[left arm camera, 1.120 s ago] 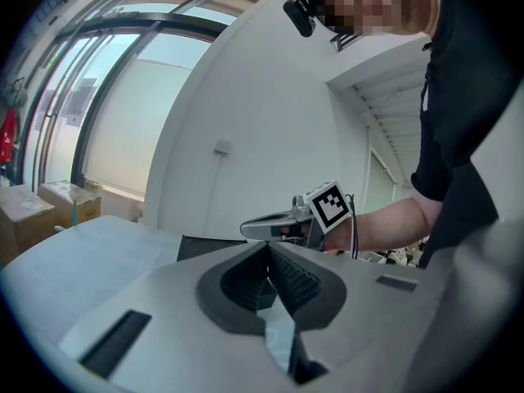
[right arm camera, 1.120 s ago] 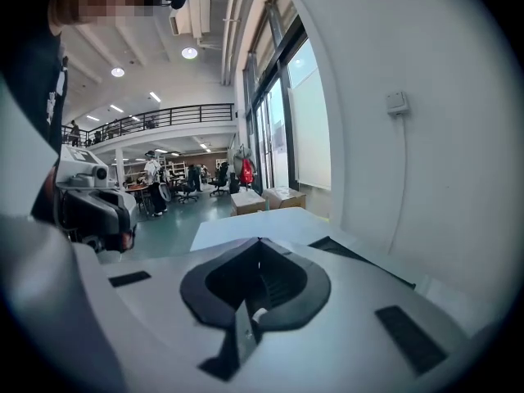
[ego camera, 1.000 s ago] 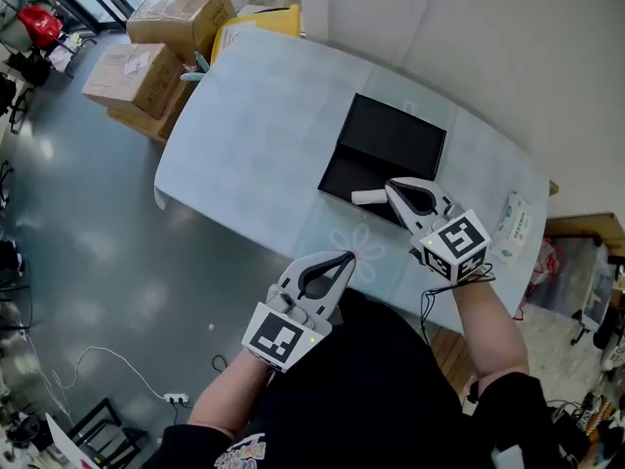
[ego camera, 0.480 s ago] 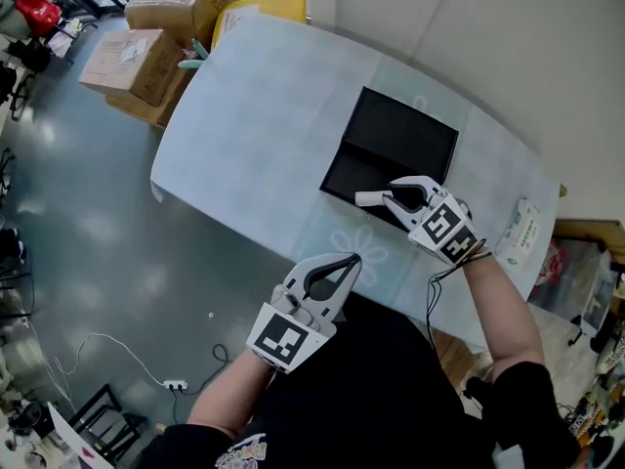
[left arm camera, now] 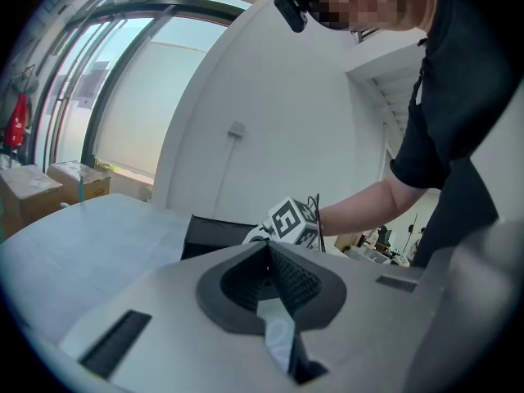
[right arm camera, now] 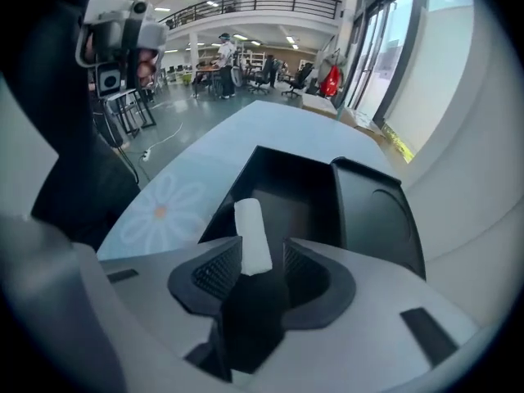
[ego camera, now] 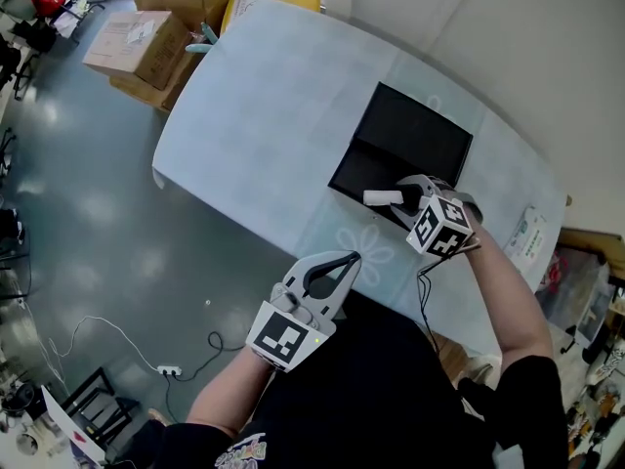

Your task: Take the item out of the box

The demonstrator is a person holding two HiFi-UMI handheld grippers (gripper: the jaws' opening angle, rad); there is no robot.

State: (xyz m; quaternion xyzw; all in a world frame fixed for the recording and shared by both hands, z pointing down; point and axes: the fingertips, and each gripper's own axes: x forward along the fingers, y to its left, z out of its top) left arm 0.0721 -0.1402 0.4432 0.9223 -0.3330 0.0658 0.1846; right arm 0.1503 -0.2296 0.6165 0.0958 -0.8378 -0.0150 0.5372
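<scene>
Jaws of right hand-held gripper (ego camera: pixel 404 193), formerly shut, mid-opening around item (right arm camera: pixel 252 229).

open-plan office: desks (right arm camera: pixel 206 70), mezzanine (right arm camera: pixel 262 3)

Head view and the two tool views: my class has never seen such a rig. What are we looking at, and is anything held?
A person holds a two-jaw tool in each hand. The head view looks down from a camera on the person's head; the other two come from cameras riding on the tools. On the pale table lies an open black box with a small white item in it. The right tool is opening its jaws, the item between them, not pinched. The left tool, jaws together, holds nothing.
</scene>
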